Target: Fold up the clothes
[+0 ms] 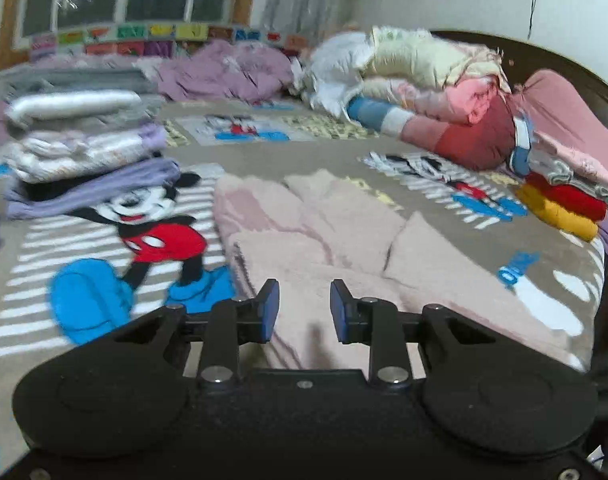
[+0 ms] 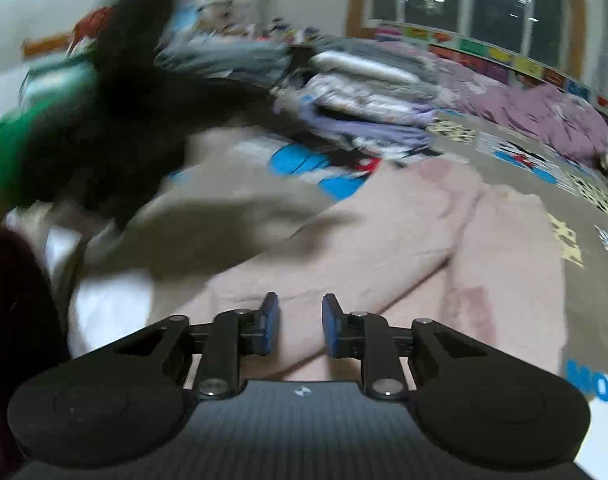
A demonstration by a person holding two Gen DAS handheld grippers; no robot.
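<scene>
While the pink garment (image 1: 323, 232) lay partly folded on the bed (image 1: 264, 156), the left hand-held gripper (image 1: 304, 308) and right hand-held gripper (image 2: 300, 322) hovered over it, jaws slightly apart, holding nothing. Next, 1 edge probably needed pinching for another fold.

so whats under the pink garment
The pink garment lies straight on the cartoon-mouse blanket, whose print shows all around it. Whatever part of the print or anything else sits beneath the fabric is covered and cannot be seen.
</scene>
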